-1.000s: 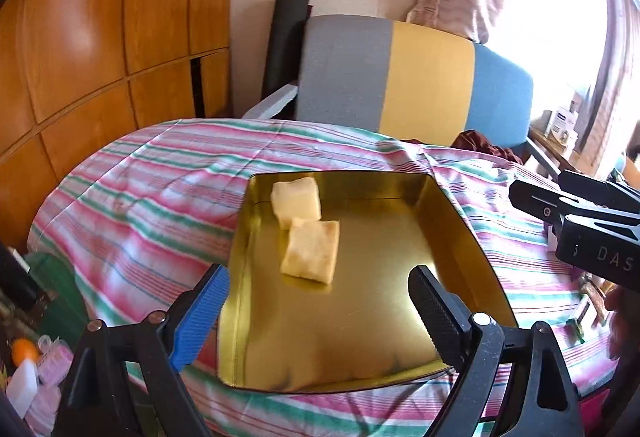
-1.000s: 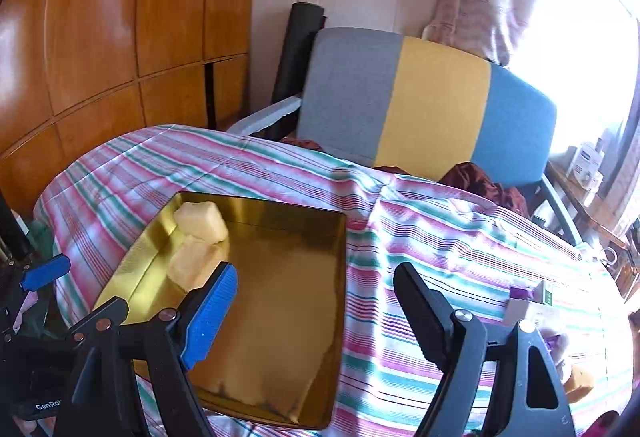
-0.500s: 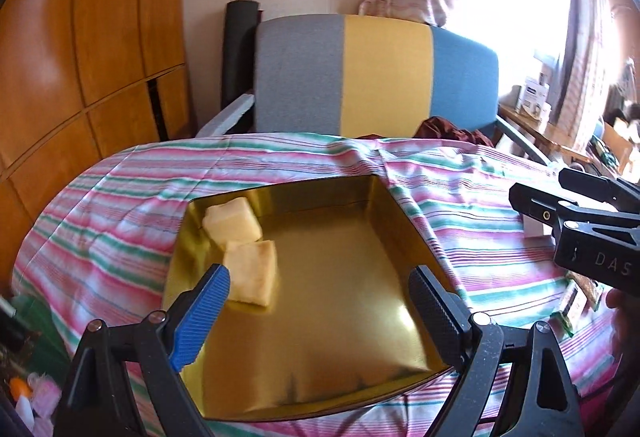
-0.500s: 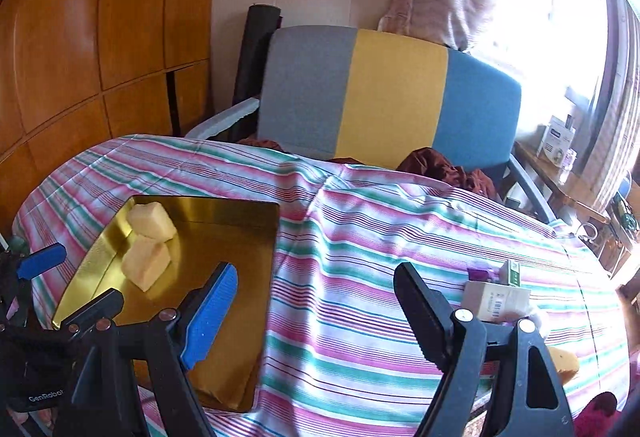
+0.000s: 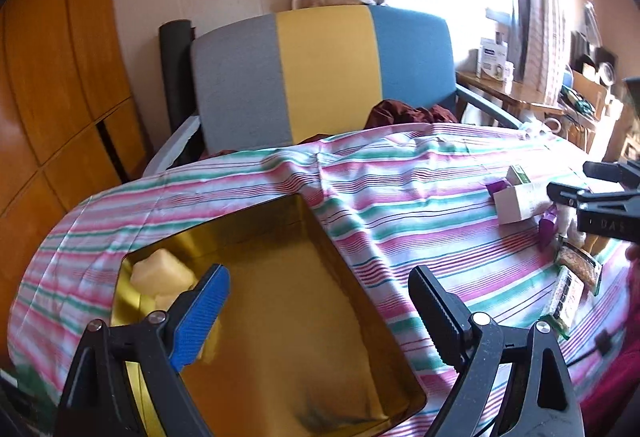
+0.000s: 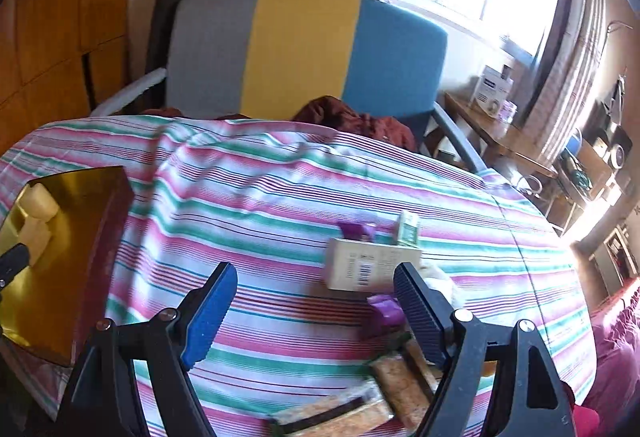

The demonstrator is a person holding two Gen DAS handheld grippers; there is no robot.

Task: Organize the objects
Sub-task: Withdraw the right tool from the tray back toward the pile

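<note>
Gold tray (image 5: pixel 280 337) now further left

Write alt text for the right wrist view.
An open, empty hand-held gripper hovers over a striped tablecloth, facing a cream carton among purple pieces and snack packets. At the left edge sits a gold tin holding pale yellow blocks; a grey, yellow and blue chair stands behind.

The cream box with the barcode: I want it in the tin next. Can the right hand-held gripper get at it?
Probably yes: the right hand-held gripper is open and empty, and the cream box lies just ahead, uncovered.
</note>
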